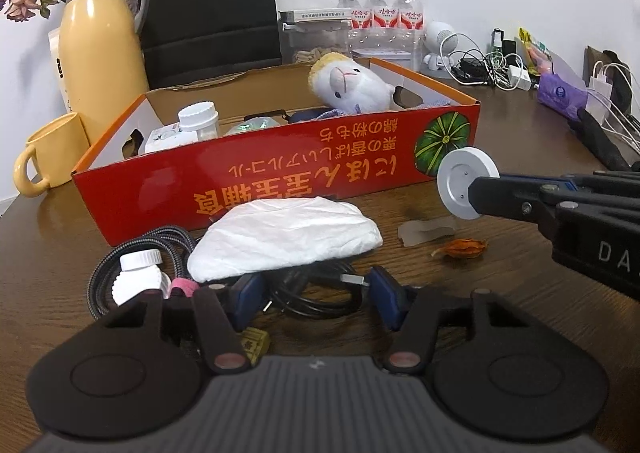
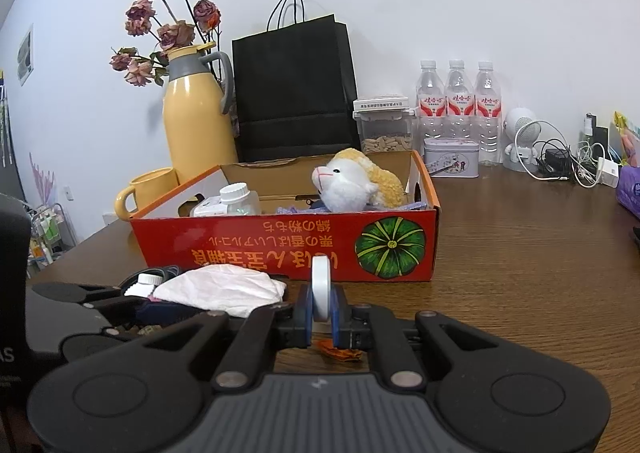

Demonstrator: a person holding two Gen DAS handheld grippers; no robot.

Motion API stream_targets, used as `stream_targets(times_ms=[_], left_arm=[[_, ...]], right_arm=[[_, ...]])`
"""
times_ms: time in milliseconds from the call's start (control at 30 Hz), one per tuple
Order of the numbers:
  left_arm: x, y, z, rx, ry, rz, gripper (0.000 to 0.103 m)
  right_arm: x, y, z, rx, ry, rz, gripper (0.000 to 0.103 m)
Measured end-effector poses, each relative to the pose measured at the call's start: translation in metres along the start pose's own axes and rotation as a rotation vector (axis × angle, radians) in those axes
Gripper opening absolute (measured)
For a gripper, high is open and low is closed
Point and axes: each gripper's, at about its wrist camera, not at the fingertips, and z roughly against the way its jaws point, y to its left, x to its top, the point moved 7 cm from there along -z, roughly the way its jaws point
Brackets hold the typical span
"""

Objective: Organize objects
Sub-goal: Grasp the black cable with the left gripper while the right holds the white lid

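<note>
The right gripper (image 2: 321, 317) pinches a rigid, light white disc (image 2: 321, 289) by its rim before the red box (image 2: 280, 245). The left gripper (image 1: 316, 295) stands open over a soft white cloth (image 1: 286, 239), probably touching nothing.

- The table (image 2: 520, 253) is showing dark wood grain with a faint sheen.
- The red box (image 1: 280, 181) is looking like printed cardboard, slightly glossy.
- The white wad (image 1: 288, 241) is appearing as crinkled paper or thin cloth.
- The disc (image 1: 460, 183) is looking smooth and matt, whether metal or plastic.
- The sheep toy (image 2: 352, 183) is showing fuzzy plush.
</note>
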Motion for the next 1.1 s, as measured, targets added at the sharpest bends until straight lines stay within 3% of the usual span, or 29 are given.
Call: stream_targets(times_ms=[367, 767, 1100], left_arm=[[-0.001, -0.003, 0.02, -0.022, -0.067, 0.016, 0.058], [0.003, 0.014, 0.065, -0.062, -0.16, 0.1, 0.057], [0.052, 0.043, 0.072, 0.0, -0.268, 0.118, 0.058]], right_arm=[[0.002, -0.002, 0.002, 0.003, -0.021, -0.013, 0.008], [0.008, 0.002, 0.019, 0.003, -0.107, 0.002, 0.008], [0.04, 0.016, 0.022, 0.009, -0.181, 0.051, 0.008]])
